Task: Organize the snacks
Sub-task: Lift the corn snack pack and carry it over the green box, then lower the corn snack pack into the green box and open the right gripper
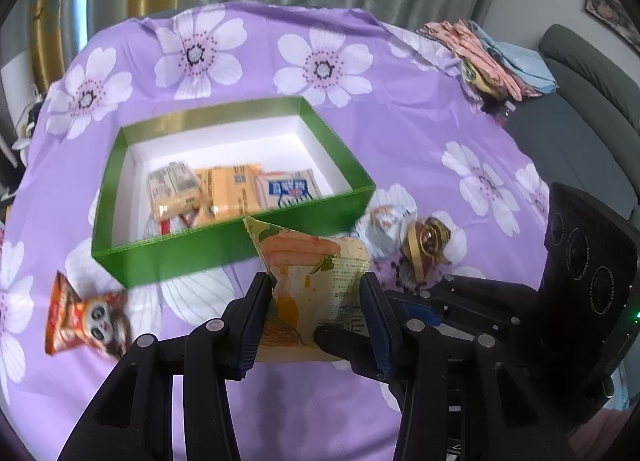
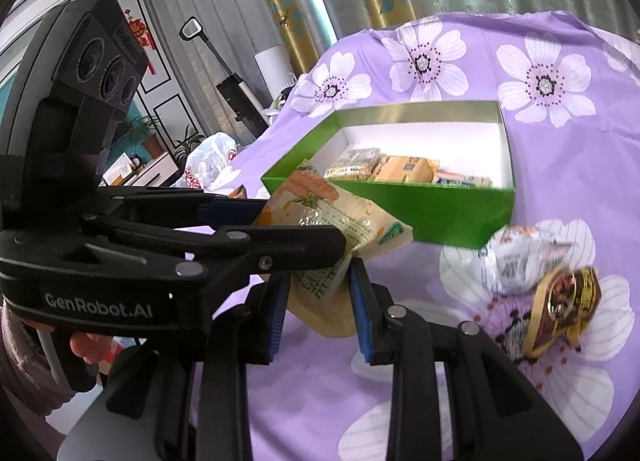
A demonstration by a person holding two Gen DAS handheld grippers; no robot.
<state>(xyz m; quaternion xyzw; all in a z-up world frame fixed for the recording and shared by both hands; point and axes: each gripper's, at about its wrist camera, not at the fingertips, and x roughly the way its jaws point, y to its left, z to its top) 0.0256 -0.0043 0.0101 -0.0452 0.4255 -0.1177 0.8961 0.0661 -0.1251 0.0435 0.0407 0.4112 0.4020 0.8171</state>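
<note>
A green box [image 1: 224, 249] [image 2: 448, 213] with a white inside holds several yellow and white snack packs. My left gripper [image 1: 316, 301] is shut on a cream snack packet with orange print [image 1: 316, 277] just in front of the box's near wall. The same packet [image 2: 340, 217] also sits between the fingers of my right gripper [image 2: 318, 293], whose jaws close on its lower edge. The left gripper body [image 2: 160, 245] crosses the right wrist view, and the right gripper [image 1: 472, 309] reaches in from the right in the left wrist view.
A purple floral cloth [image 1: 400, 133] covers the table. An orange panda snack bag [image 1: 88, 317] lies left of the box. A white wrapped snack [image 1: 380, 225] [image 2: 516, 257] and a gold-brown wrapped snack [image 1: 424, 249] [image 2: 560, 301] lie to the right. Folded cloths [image 1: 492, 57] lie at the far right edge.
</note>
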